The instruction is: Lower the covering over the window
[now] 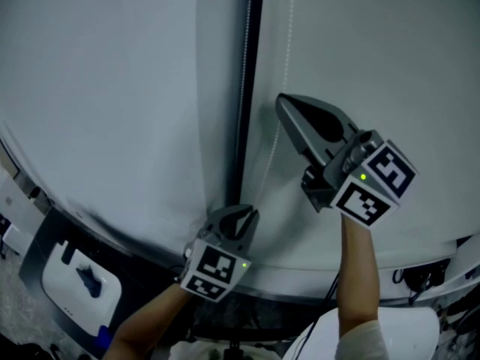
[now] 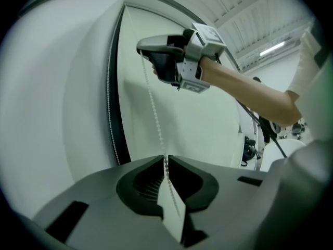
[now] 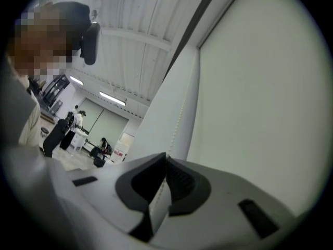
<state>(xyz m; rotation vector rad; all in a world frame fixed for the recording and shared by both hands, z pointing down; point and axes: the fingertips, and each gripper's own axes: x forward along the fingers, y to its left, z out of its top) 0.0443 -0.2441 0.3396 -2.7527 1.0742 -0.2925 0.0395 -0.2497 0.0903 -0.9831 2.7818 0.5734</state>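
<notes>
The head view looks steeply down the blind, with the left gripper near at six o'clock. The left gripper view faces upward, the right gripper at twelve; both gripper views share the bead chain.

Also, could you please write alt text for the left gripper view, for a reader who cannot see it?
The left gripper is shut on a white bead chain, which runs up to the right gripper, shut on the same chain higher up. Behind them hangs a pale roller blind, with a dark vertical strip at its left edge.
</notes>
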